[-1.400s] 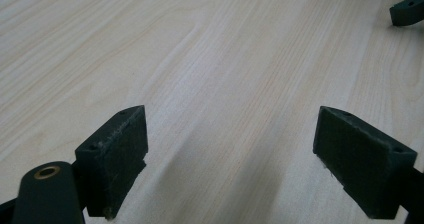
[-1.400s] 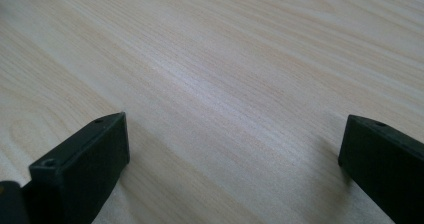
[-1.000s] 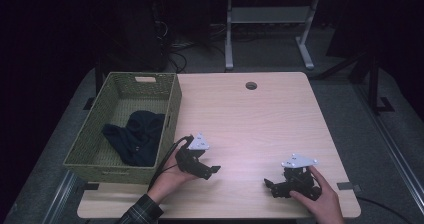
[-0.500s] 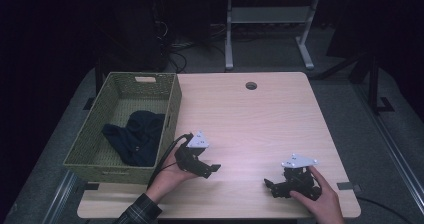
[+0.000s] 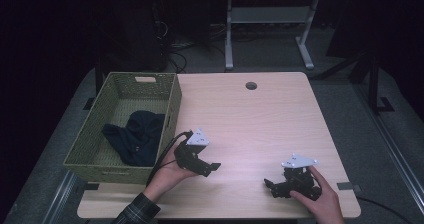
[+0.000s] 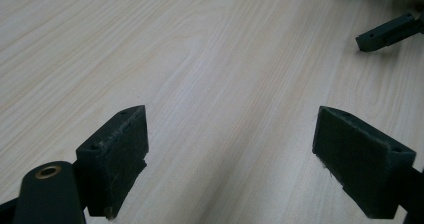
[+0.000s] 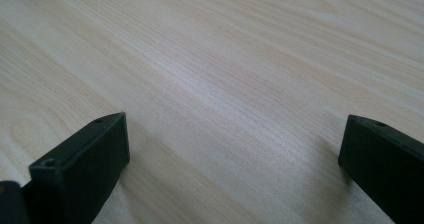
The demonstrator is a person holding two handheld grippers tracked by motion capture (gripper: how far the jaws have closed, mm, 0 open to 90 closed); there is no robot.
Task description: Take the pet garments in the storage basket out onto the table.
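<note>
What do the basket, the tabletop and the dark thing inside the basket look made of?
Green rectangular woven basket: wicker or woven plastic, judging by its open weave; which, unclear. Pale wood-grain tabletop: wood or laminate, matte, streaked grain. Dark crumpled cloth: soft fabric, folds and slumps.

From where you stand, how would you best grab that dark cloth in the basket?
Come straight down from above: the basket walls block the sides. Pinch the raised bunched fold at the top of the cloth, probably with the open left gripper, which is nearer.
</note>
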